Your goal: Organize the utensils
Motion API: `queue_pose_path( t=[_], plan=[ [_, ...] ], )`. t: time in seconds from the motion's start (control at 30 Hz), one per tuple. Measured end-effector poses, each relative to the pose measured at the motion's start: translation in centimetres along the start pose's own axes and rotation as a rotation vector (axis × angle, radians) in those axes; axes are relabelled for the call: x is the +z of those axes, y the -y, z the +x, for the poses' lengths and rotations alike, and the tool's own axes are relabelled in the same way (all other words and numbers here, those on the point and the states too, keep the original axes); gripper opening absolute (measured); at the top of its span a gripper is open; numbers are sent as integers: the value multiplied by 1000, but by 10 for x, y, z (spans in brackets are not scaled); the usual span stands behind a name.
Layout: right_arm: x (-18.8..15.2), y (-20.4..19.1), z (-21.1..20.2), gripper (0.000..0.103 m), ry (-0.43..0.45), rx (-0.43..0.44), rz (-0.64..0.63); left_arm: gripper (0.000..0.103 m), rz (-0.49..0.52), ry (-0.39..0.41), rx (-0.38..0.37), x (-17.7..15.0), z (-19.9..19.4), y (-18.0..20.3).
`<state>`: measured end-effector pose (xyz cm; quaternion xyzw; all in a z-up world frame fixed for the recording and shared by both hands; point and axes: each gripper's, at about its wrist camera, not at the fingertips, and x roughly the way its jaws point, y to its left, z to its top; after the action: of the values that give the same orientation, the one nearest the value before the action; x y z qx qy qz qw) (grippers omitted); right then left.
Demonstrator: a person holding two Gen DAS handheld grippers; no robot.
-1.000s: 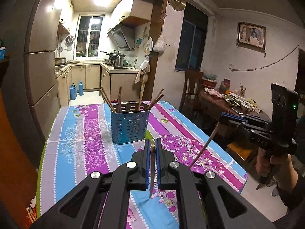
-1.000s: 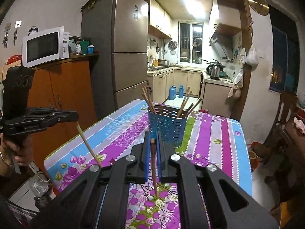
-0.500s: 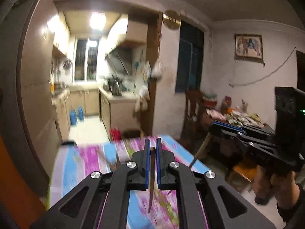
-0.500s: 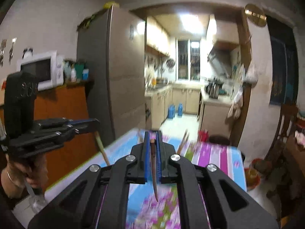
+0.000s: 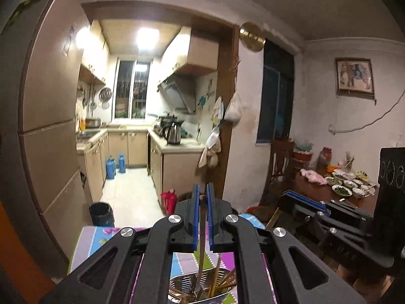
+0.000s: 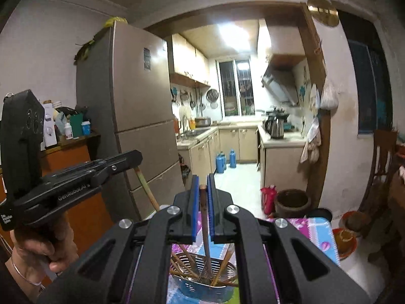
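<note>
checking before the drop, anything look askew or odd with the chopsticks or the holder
Nothing looks spilled or damaged. The blue holder stands upright on the table; the chopsticks already in it lean at crossed angles, which is normal. Each hand-held gripper, left and right, pinches one chopstick hanging tip-down over the holder.

Holder (image 6: 207,278): mouth crowded with leaning chopsticks (image 6: 184,255), small gaps between them. Left gripper (image 5: 202,202) and right gripper (image 6: 201,195) both above it, each filled by a chopstick. Open air over tabletop (image 6: 319,230) to either side.
</note>
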<state>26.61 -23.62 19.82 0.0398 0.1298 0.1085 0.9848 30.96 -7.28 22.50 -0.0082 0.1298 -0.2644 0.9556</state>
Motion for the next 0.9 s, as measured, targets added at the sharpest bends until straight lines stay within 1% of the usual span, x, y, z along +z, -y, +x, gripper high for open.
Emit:
queue_pose_path(
  t=[0.17, 0.27, 0.3, 0.33, 0.37, 0.43, 0.47, 0.57, 0.6, 0.63, 0.67, 0.7, 0.73, 0.77, 0.83, 0.87, 0.9],
  plan=[
    [-25, 2, 39, 5, -52, 6, 20, 7, -3, -88, 29, -31, 43, -14],
    [-44, 3, 60, 5, -98, -17, 5, 7, 8, -143, 47, -53, 62, -21],
    [-50, 0, 65, 6, -114, -33, -4, 7, 18, -177, 65, -62, 71, -23],
    [-54, 0, 68, 15, -127, -53, -13, 7, 24, -190, 88, -67, 74, -26],
    [-58, 0, 68, 31, -123, -64, -19, 7, 28, -200, 98, -71, 77, -29],
    [-60, -2, 62, 48, -97, -73, -18, 13, 17, -192, 96, -71, 74, -36],
    [-59, -2, 59, 48, -91, -75, -19, 15, 10, -180, 104, -69, 70, -39],
    [-50, -2, 33, 48, -46, -95, -31, 16, 5, -104, 134, -55, 42, -45],
    [-49, -1, 24, 48, -31, -106, -45, 21, -4, -79, 143, -51, 29, -46],
    [-49, -3, 11, 48, -14, -119, -62, 26, -11, -34, 173, -46, 5, -47],
    [-50, -5, -5, 52, 4, -126, -76, 48, -8, 1, 200, -45, -13, -45],
    [-56, -10, -28, 60, 31, -136, -93, 79, 1, 45, 237, -48, -39, -41],
    [-63, -16, -51, 81, 53, -163, -109, 94, 5, 77, 253, -53, -58, -35],
    [-74, -22, -74, 99, 77, -193, -126, 99, 9, 120, 256, -63, -85, -30],
    [-94, -33, -106, 98, 117, -262, -160, 99, 34, 135, 289, -85, -119, -16],
    [-113, -42, -126, 98, 134, -323, -169, 99, 52, 126, 319, -100, -132, -9],
    [-124, -46, -135, 98, 125, -358, -170, 99, 62, 113, 342, -110, -140, -5]
  ],
)
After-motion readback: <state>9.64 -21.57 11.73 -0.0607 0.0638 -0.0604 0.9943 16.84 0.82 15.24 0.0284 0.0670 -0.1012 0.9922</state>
